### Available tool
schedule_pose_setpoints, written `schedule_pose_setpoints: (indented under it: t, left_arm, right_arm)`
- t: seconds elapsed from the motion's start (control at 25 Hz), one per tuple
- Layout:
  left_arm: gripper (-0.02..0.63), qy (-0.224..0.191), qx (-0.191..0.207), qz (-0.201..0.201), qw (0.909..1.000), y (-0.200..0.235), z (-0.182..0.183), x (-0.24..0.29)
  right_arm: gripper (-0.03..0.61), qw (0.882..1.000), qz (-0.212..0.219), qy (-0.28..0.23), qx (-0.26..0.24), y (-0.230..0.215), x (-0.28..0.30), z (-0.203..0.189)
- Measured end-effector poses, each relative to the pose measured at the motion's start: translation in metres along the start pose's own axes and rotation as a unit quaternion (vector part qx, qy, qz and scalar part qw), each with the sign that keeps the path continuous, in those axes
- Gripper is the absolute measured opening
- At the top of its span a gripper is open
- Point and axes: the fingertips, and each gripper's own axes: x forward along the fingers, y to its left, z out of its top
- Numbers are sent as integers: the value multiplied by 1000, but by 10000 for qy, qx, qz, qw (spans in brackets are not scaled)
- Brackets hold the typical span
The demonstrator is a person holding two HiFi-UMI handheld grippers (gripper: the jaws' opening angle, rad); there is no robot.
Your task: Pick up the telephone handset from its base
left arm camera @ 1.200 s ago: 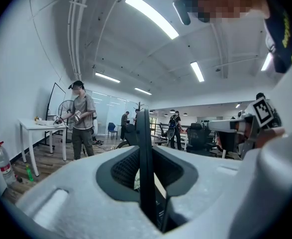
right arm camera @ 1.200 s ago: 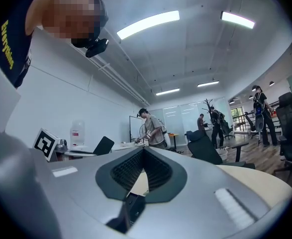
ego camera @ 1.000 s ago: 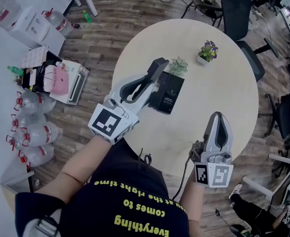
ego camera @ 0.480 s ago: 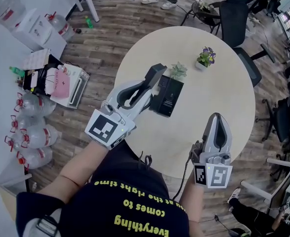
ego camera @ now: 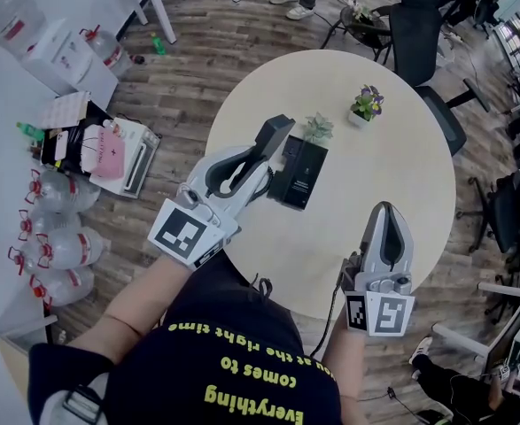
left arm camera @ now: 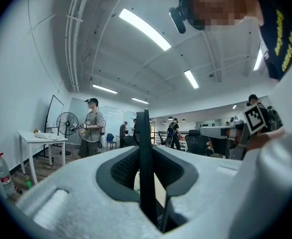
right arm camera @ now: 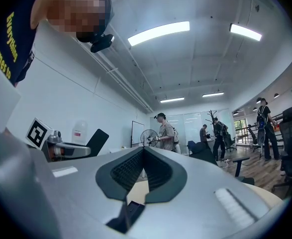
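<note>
A black telephone handset (ego camera: 275, 138) sticks out of my left gripper (ego camera: 256, 165), which is shut on it and holds it just off the left side of the black telephone base (ego camera: 301, 173) on the round table (ego camera: 401, 175). In the left gripper view the handset (left arm camera: 146, 153) appears edge-on as a thin dark slab pinched between the ribbed pads (left arm camera: 123, 169). My right gripper (ego camera: 389, 212) hovers near the table's front edge, shut and empty; its pads (right arm camera: 131, 171) meet. From the right gripper view, the left gripper (right arm camera: 66, 151) and the handset (right arm camera: 97, 141) are seen at the left.
Two small potted plants (ego camera: 320, 127) (ego camera: 366, 103) stand behind the base. Office chairs (ego camera: 428, 34) ring the far side of the table. Water bottles (ego camera: 56, 228) and boxes (ego camera: 109, 149) sit on the floor at the left. People stand far off in both gripper views.
My left gripper has lifted a little with the handset, drawing it up and slightly away from the base. The right gripper has barely shifted and stays shut.
</note>
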Motion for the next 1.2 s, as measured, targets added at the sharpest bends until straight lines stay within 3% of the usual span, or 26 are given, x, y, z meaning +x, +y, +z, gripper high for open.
schedule_pose_setpoints:
  t: [0.48, 1.2]
  left_arm:
    - [80, 148, -61, 58, 9999, 5, 0, 0]
    - [80, 57, -18, -96, 9999, 6, -5, 3]
  right_arm:
    - [12, 10000, -28, 54, -69, 3, 1, 0]
    - [12, 9998, -81, 120, -101, 3, 1, -6]
